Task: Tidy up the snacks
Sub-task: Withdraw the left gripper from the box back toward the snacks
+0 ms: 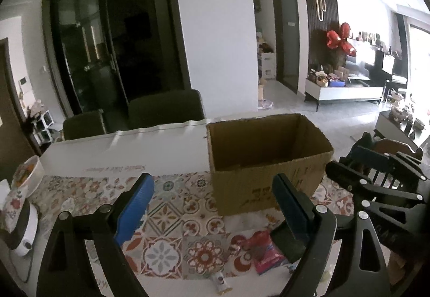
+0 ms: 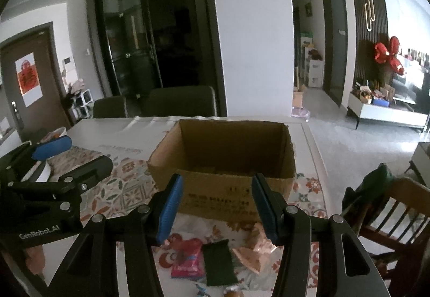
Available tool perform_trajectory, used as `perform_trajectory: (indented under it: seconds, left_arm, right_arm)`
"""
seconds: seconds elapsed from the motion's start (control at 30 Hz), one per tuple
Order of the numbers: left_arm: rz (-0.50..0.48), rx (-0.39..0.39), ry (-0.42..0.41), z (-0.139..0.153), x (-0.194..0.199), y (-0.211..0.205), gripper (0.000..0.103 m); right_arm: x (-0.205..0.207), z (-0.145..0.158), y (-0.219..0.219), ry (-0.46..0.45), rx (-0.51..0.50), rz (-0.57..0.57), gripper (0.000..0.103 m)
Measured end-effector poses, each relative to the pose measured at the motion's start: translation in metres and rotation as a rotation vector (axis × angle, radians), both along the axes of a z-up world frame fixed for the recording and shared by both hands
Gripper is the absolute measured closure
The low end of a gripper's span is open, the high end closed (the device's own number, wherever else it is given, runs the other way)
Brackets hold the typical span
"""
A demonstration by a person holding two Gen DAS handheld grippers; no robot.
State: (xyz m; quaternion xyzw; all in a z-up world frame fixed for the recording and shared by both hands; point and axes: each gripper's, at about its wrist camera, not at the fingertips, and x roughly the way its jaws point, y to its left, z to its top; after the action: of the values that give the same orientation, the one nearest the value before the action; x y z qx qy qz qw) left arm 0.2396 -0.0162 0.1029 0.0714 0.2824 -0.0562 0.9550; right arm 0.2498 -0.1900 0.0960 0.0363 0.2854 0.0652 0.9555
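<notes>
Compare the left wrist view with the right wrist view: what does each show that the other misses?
Left wrist only: a white appliance and a bowl at the table's left edge, and a small snack bar near the bottom.

Right wrist only: a brown door with a red paper sign, a peach-coloured packet beside the dark green packet, and a wooden chair.

Both: the open cardboard box, the pink snack packet, the patterned tablecloth, and empty jaws on the left gripper and right gripper.
</notes>
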Motion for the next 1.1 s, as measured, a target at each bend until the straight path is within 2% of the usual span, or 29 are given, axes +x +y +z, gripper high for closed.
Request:
perform_trajectory:
  seconds: [0.3, 0.63, 0.9, 1.1]
  left_arm:
    - [0.015, -0.006, -0.010, -0.015, -0.040, 0.013, 0.013]
    - [0.030, 0.003, 0.041, -0.048, -0.069, 0.021, 0.013]
    - [0.030, -0.032, 0.100, -0.080, -0.079, 0.028, 0.013]
    - [0.051, -0.011, 0.149, -0.107, -0.080, 0.033, 0.013]
  right_arm:
    - [-0.037, -0.012, 0.011, -0.022, -0.013, 0.013, 0.049]
    - [-0.063, -0.044, 0.016, 0.046, -0.002, 0.005, 0.049]
    - [-0.077, -0.077, 0.019, 0.110, 0.004, 0.003, 0.049]
    - [-0.082, -0.098, 0.025, 0.156, -0.009, 0.003, 0.049]
